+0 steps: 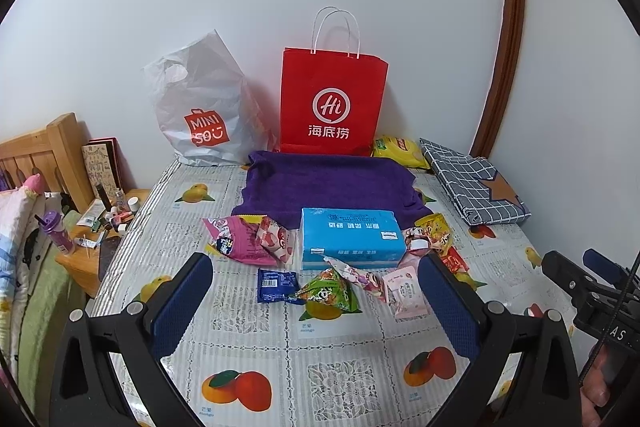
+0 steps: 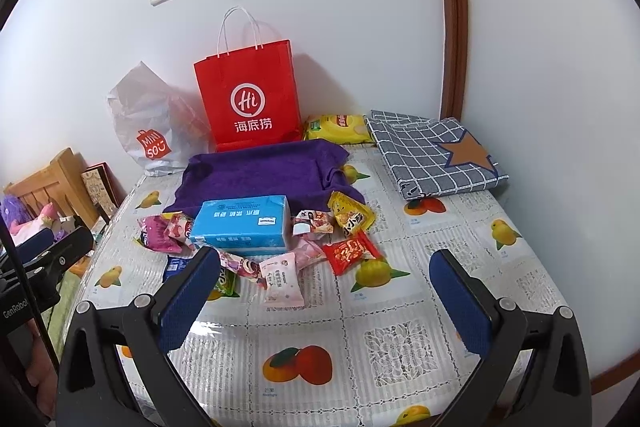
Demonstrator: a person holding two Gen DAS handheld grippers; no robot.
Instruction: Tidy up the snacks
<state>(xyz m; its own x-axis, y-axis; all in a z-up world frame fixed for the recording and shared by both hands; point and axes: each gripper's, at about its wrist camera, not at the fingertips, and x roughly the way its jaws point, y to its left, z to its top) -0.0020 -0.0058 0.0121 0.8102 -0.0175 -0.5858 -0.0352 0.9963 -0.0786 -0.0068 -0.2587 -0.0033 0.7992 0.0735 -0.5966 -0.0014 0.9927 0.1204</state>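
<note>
Several small snack packets lie around a blue tissue pack (image 1: 348, 239) (image 2: 244, 225) on the table: a green triangular packet (image 1: 330, 293), a dark blue packet (image 1: 278, 284), a pink packet (image 1: 240, 239) (image 2: 158, 233), a pale pink sachet (image 1: 406, 293) (image 2: 282, 279), a red packet (image 2: 352, 252) and a yellow packet (image 2: 350, 213). My left gripper (image 1: 316, 301) is open and empty, just short of the green packet. My right gripper (image 2: 326, 285) is open and empty, near the pale pink sachet.
A purple towel (image 1: 328, 183) (image 2: 264, 171) lies behind the snacks. A red paper bag (image 1: 332, 99) (image 2: 248, 95), a white plastic bag (image 1: 200, 107) and a yellow chip bag (image 2: 338, 127) stand at the wall. A folded checked cloth (image 1: 472, 183) (image 2: 432, 151) lies at right. A cluttered nightstand (image 1: 96, 227) is left.
</note>
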